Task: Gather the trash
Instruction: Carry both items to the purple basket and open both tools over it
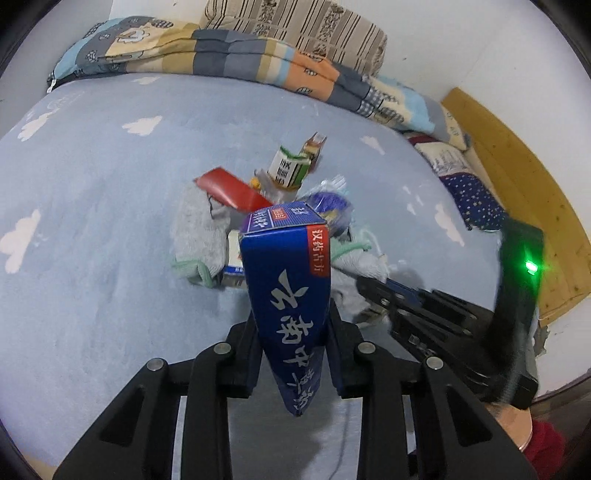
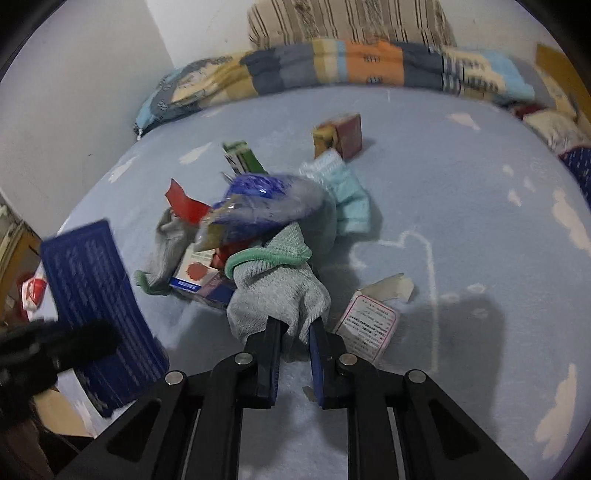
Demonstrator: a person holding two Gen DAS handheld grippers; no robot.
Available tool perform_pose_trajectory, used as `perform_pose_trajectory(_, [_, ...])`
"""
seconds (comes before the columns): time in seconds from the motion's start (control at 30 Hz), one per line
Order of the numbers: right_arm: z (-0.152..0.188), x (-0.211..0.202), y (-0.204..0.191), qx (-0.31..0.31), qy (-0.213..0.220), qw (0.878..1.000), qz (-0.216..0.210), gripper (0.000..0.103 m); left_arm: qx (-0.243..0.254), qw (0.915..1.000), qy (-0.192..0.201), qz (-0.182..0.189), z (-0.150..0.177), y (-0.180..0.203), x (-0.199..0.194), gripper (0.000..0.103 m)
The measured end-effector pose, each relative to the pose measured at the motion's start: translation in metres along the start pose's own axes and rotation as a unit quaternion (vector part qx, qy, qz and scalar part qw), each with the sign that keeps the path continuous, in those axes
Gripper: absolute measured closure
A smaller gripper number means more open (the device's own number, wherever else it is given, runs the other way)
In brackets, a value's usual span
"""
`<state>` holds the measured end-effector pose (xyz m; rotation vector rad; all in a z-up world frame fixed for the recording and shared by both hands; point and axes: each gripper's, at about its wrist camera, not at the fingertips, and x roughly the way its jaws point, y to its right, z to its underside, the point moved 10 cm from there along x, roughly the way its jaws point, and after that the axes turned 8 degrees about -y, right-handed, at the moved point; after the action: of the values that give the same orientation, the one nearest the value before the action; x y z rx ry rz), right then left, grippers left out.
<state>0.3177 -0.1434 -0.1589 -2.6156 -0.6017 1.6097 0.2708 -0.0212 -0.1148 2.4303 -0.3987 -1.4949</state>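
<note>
Between left gripper (image 1: 291, 325) pads, blue box (image 1: 286, 295) lengthwise, pointing away

I count six cartons on the bed: one blue box (image 1: 286, 295) at 6 o'clock, one green-white (image 1: 290, 168), one maroon (image 2: 341, 134), one red (image 1: 232, 192), two small white ones (image 2: 194, 273); three socks (image 2: 277, 291).

This is a bedroom in a home. A bed covered by a pale blue sheet (image 1: 110, 221) printed with white clouds fills both views. At its far edge a folded patchwork quilt (image 1: 207, 51) lies against the white wall, with a striped pillow (image 1: 306, 29) behind it. A wooden bed frame (image 1: 524, 192) runs along the right side. Socks (image 2: 280, 291) and small cardboard boxes (image 2: 340, 134) lie strewn in the middle of the sheet.
</note>
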Motion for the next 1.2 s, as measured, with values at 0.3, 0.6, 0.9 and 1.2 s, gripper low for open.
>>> perform_pose_trajectory(0.3, [0.000,-0.077,-0.008,0.037,0.086,0.995,-0.033,0.093,0.026,0.9992,0.029,0.009,-0.008,0.013,-0.016,0.075])
perform_pose_trajectory(0.6, [0.020,-0.133,0.006,0.103,0.150,0.982,-0.052,0.093,0.104,0.9918,0.040,0.064,0.005,0.069,-0.026,0.074])
perform_pose_trajectory(0.9, [0.097,-0.211,0.055,0.159,0.196,0.967,-0.016,0.093,0.236,0.9615,0.005,0.141,0.061,0.173,-0.023,0.074])
perform_pose_trajectory(1.2, [0.254,-0.309,0.167,0.276,0.203,0.935,0.094,0.093,0.323,0.9126,-0.080,0.238,0.153,0.312,-0.021,0.074])
